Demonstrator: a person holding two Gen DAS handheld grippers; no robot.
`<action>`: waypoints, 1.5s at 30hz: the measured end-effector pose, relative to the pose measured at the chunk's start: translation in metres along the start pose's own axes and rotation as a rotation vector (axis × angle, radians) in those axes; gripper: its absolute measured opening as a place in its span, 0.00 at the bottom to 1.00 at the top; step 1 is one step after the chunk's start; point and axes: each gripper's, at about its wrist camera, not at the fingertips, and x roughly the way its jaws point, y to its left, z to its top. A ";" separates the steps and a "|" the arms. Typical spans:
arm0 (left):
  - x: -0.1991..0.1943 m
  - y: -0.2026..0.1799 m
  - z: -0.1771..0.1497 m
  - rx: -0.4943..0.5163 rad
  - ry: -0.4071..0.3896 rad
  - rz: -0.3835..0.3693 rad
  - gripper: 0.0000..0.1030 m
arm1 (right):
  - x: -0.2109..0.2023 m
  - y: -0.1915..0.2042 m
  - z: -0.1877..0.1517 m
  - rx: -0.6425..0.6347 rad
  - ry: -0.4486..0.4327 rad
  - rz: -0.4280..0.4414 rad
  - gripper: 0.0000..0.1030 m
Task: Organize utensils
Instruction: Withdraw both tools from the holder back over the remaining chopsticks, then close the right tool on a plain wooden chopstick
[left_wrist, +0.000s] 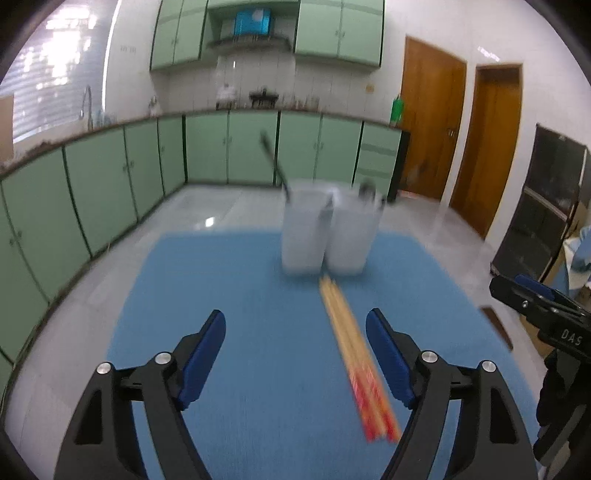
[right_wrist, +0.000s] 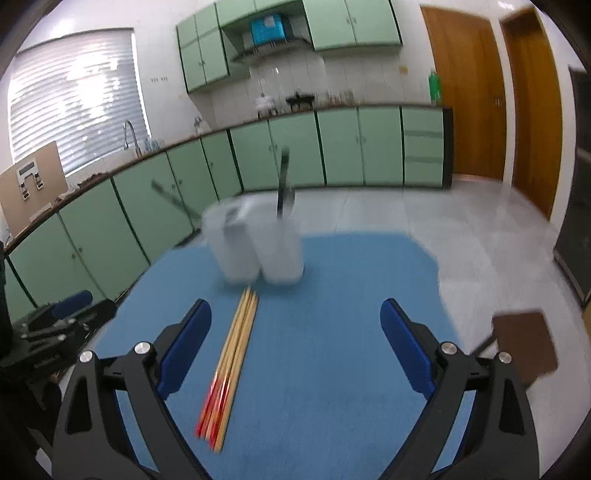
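Lying flat on a blue mat (left_wrist: 258, 332), a bundle of wooden chopsticks (left_wrist: 351, 350) with red-patterned ends is the nearest utensil to both cameras. In the left wrist view the bundle runs from the centre toward five o'clock, its plain tips pointing at two white containers (left_wrist: 325, 232). In the right wrist view the chopsticks (right_wrist: 231, 365) slant from the centre toward seven o'clock. The two containers (right_wrist: 258, 243) stand upright, side by side and touching, at the far edge of the mat, near twelve o'clock from the bundle. A dark utensil handle (left_wrist: 273, 158) leans out of the left-hand container, and another dark utensil (right_wrist: 284, 184) stands in the right-hand one; blur hides what kind they are.

The left gripper (left_wrist: 295, 354) hangs above the mat, its blue pads wide apart and holding nothing; the bundle lies below, close to its right pad. The right gripper (right_wrist: 295, 347) is likewise spread wide and empty, with the chopsticks near its left pad.

Beyond the mat lie a pale tiled floor (left_wrist: 207, 210), green cabinets (left_wrist: 110, 177) and wooden doors (right_wrist: 465, 92).
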 end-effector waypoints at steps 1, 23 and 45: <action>0.003 0.001 -0.010 0.002 0.022 0.011 0.75 | 0.002 0.002 -0.008 -0.003 0.016 -0.007 0.87; 0.031 0.016 -0.091 -0.006 0.226 0.057 0.77 | 0.040 0.053 -0.098 -0.145 0.281 -0.034 0.87; 0.034 0.016 -0.091 -0.017 0.239 0.055 0.79 | 0.049 0.035 -0.091 -0.085 0.275 -0.046 0.73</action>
